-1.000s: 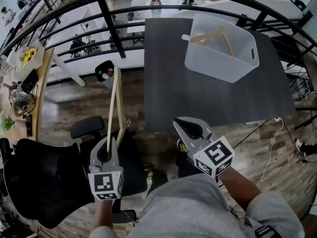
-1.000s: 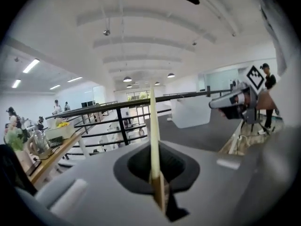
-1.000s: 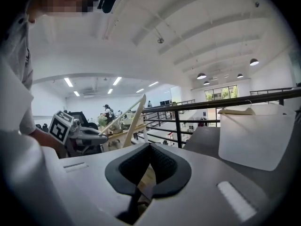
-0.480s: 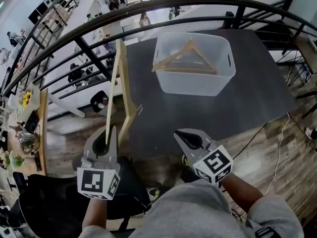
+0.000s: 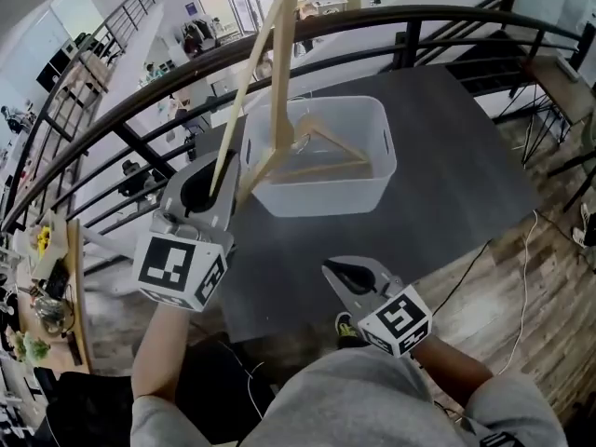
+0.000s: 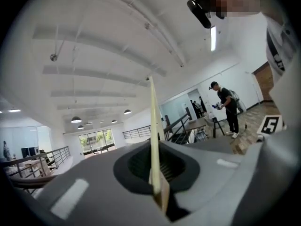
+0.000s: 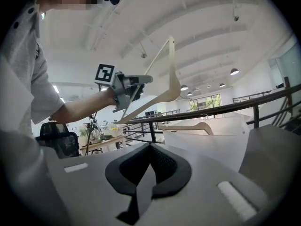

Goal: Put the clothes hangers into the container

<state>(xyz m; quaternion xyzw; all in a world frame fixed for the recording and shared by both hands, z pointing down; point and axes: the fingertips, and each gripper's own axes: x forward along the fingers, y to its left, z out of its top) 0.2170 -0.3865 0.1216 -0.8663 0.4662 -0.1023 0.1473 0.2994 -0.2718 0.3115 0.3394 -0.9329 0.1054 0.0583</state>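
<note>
Up at the left, the left tongs (image 5: 212, 189) are clamped on one end of a wooden hanger (image 5: 282, 82). The left gripper view shows the pale wood pinched between the closed jaws (image 6: 157, 192), with a thin edge of the hanger (image 6: 153, 126) running away from the camera. From that grip the hanger rises steeply and leans toward the far right. In the head view its lower part crosses the left rim of the white container (image 5: 321, 196). The right gripper view shows the hanger (image 7: 164, 79) held in the air by the left tongs (image 7: 124, 91), above the container (image 7: 211, 135) and apart from it.

The container stands on the dark bench (image 5: 447, 156), toward its far left part. A second wooden hanger (image 5: 337, 141) lies inside it, and one arm of it shows over the rim in the right gripper view (image 7: 188, 126).

The right tongs (image 5: 333, 270) hang near the person, over the near edge of the bench and well apart from the container. Their jaws (image 7: 143, 182) are together with nothing between them. A black railing (image 5: 372, 26) curves past the far side of the bench.
</note>
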